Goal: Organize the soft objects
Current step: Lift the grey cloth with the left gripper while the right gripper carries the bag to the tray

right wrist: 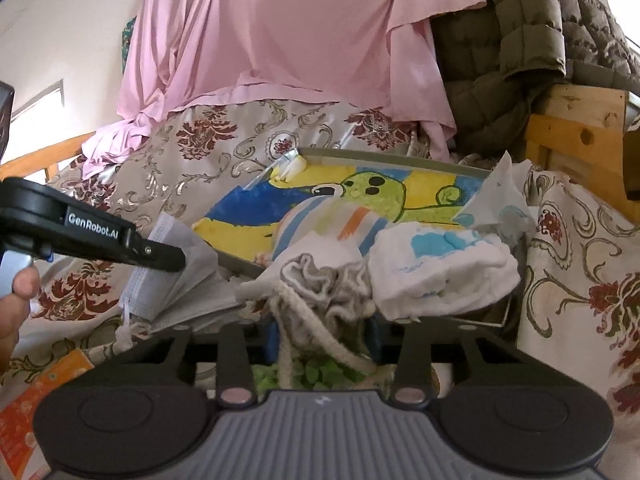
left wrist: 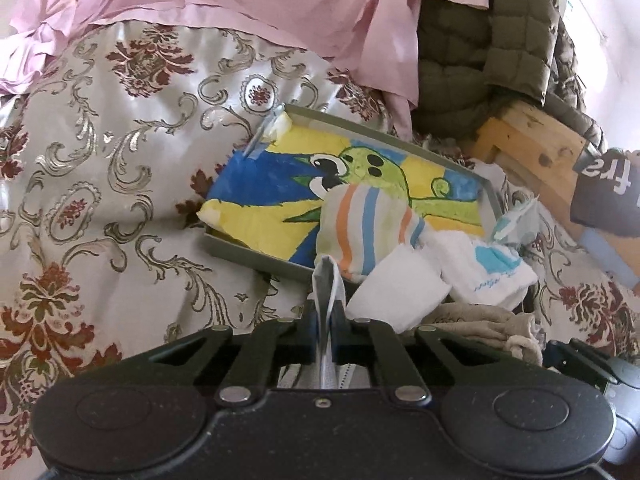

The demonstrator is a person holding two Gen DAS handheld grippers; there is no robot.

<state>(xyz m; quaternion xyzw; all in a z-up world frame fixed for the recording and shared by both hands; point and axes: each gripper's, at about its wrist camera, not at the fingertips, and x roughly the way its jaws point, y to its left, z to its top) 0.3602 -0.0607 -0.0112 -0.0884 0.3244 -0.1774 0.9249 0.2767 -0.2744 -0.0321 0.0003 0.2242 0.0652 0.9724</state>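
Observation:
My left gripper (left wrist: 325, 312) is shut on a pale face mask (left wrist: 326, 276) that sticks up between its fingers. In the right wrist view, the left gripper (right wrist: 176, 258) pinches that mask (right wrist: 176, 288) at the left. My right gripper (right wrist: 324, 332) holds a beige drawstring bag (right wrist: 320, 284), whose bunched fabric and cord fill the gap between the jaws. A grey tray (left wrist: 240, 246) lined with a yellow and blue painted picture lies on the bed. A striped cloth (left wrist: 360, 220) and a white cloth with blue print (left wrist: 492, 272) rest at its near corner.
A floral bedspread (left wrist: 100, 140) covers the bed. Pink fabric (left wrist: 240, 0) and an olive quilted jacket (left wrist: 480, 40) hang behind the tray. A wooden frame (left wrist: 532, 148) stands at the right. An orange packet (right wrist: 32, 408) lies low left, beside a person's hand (right wrist: 16, 300).

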